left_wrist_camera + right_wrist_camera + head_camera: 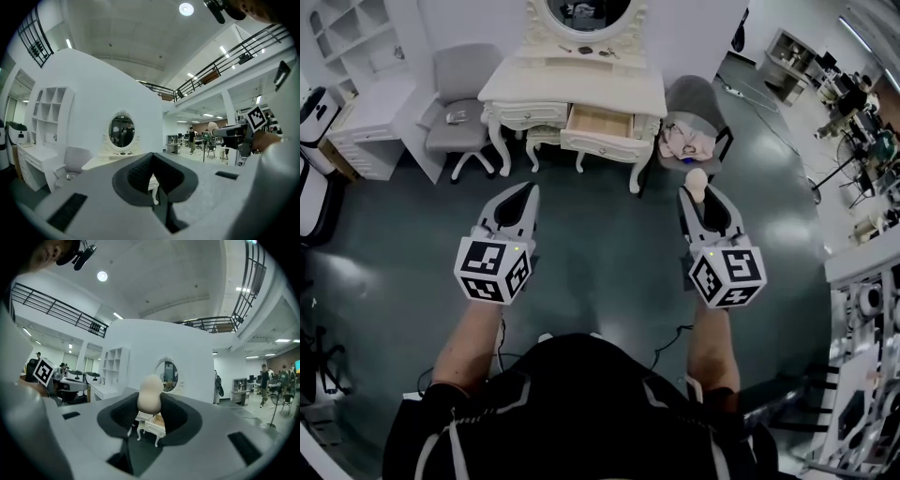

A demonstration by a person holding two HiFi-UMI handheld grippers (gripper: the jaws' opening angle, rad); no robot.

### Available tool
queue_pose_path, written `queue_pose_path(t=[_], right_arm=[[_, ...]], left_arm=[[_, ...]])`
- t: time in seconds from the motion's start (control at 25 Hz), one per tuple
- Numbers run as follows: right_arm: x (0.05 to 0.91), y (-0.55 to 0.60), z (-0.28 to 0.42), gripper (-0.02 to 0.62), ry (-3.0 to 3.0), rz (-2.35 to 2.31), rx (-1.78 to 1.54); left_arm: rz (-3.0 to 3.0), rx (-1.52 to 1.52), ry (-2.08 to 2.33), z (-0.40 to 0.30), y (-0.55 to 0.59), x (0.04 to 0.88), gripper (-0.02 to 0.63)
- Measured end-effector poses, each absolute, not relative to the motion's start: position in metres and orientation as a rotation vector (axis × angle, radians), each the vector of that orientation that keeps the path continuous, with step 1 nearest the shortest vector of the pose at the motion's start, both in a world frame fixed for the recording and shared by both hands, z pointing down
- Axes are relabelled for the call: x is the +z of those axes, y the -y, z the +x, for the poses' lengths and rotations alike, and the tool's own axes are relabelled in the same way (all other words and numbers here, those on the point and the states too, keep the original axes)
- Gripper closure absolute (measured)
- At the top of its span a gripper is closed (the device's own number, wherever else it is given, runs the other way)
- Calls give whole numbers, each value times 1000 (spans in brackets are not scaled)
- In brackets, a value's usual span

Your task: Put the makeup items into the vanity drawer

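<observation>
The sponge (pixel 149 394), pale and egg-shaped, is pinched at its lower half between the pads of the right gripper (pixel 697 194), with its rounded top showing above the jaws. That gripper is held level over bare floor, well apart from the vanity (pixel 572 89). The vanity's drawer (pixel 600 122) stands pulled open, facing the person. The left gripper (pixel 525 190) is alongside, its jaws pressed together on nothing. The step in hand looks like the carry. The sponge is soft, so a harder squeeze would likely only deform it, and an even grip should do. A good path would go straight to the open drawer, clear of the chair (pixel 698 112) just right of it. The jaws should spread only once the sponge is down inside the drawer's walls, so it cannot roll off the front.
</observation>
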State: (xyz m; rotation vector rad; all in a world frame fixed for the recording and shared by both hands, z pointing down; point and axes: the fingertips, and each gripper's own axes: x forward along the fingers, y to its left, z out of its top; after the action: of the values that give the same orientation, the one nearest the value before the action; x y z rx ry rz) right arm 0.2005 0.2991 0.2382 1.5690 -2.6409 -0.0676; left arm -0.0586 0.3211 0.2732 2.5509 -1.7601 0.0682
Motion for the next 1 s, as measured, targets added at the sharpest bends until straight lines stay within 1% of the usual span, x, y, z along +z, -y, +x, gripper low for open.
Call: queue_pose_path(t=[0.64,0.8,1.0], right_arm=[[244,-289,242,442,2683,1494,-116],[258,-277,241,442,2692,1467,-65],[260,-247,237,442,2660,1490,-90]], left_arm=[[2547,101,1809,-11,-294,279,603],[2546,144,1790,-6,-284,287,603],[2582,113,1743,-4,-249,289,603]])
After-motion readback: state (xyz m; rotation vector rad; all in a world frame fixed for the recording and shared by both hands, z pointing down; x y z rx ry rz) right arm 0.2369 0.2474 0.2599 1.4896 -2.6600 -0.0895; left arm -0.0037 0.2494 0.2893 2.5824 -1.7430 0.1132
